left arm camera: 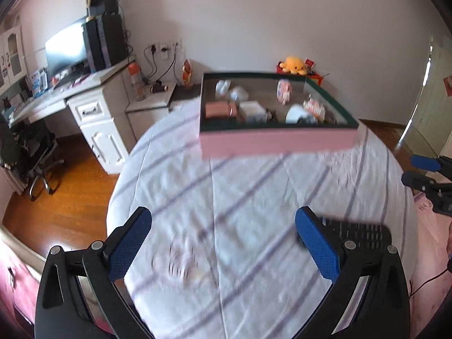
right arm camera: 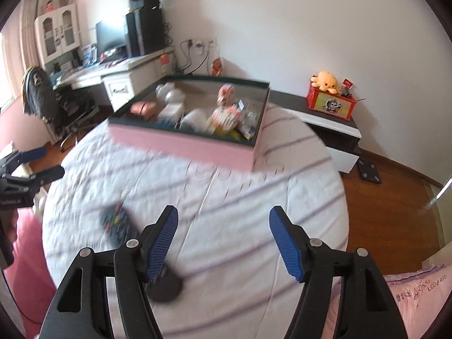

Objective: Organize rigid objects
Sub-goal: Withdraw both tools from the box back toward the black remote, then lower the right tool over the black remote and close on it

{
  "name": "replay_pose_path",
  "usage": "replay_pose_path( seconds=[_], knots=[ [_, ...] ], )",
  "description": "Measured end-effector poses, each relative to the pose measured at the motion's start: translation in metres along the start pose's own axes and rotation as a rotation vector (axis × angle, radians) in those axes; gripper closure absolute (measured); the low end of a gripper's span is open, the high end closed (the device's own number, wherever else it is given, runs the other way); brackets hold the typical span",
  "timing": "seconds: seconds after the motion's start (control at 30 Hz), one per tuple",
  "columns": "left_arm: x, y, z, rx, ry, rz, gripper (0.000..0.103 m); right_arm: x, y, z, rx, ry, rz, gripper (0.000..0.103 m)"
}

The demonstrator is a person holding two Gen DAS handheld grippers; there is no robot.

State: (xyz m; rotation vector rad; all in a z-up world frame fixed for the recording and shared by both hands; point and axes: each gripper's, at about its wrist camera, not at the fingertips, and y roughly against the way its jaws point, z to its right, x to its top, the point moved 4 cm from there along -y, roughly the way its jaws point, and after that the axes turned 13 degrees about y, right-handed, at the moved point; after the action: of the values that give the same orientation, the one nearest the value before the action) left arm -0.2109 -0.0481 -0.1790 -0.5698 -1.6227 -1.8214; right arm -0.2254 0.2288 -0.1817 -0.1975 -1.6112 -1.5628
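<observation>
A pink box (left arm camera: pixel 276 141) with a dark green rim stands at the far side of the striped white bed (left arm camera: pixel 254 197) and holds several small items. My left gripper (left arm camera: pixel 223 226) is open over the sheet with nothing between its fingers. A small blurred object (left arm camera: pixel 183 262) lies just below and left of it. A black remote (left arm camera: pixel 358 231) shows behind its right finger. In the right wrist view the pink box (right arm camera: pixel 183 144) is at the far left, and my right gripper (right arm camera: pixel 223 220) is open over bare sheet. The remote (right arm camera: pixel 118 226) lies to its left, partly under the left finger.
A white desk (left arm camera: pixel 93 104) with a monitor and an office chair (left arm camera: pixel 36 152) stand left of the bed. A low cabinet (right arm camera: pixel 333 124) carries a red box (right arm camera: pixel 330 104) with a yellow plush toy. Wooden floor surrounds the bed. Pink bedding (right arm camera: pixel 418 296) lies at the near right.
</observation>
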Motion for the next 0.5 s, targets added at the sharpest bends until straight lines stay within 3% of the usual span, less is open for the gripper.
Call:
replay_pose_path(
  seconds=[0.2,0.33,0.5],
  knots=[
    [-0.032,0.001,-0.014,0.018,0.029,-0.044,0.0,-0.035,-0.012,-0.026,0.089,-0.016,-0.045,0.034],
    [-0.042,0.004,-0.013,-0.001,0.031,-0.057,0.0,-0.044,-0.022,-0.046,0.161,-0.03,-0.06,0.034],
    [-0.051,0.007,-0.007,0.009,0.007,-0.059,0.0,-0.049,-0.031,-0.061,0.188,-0.038,-0.068,0.034]
  ],
)
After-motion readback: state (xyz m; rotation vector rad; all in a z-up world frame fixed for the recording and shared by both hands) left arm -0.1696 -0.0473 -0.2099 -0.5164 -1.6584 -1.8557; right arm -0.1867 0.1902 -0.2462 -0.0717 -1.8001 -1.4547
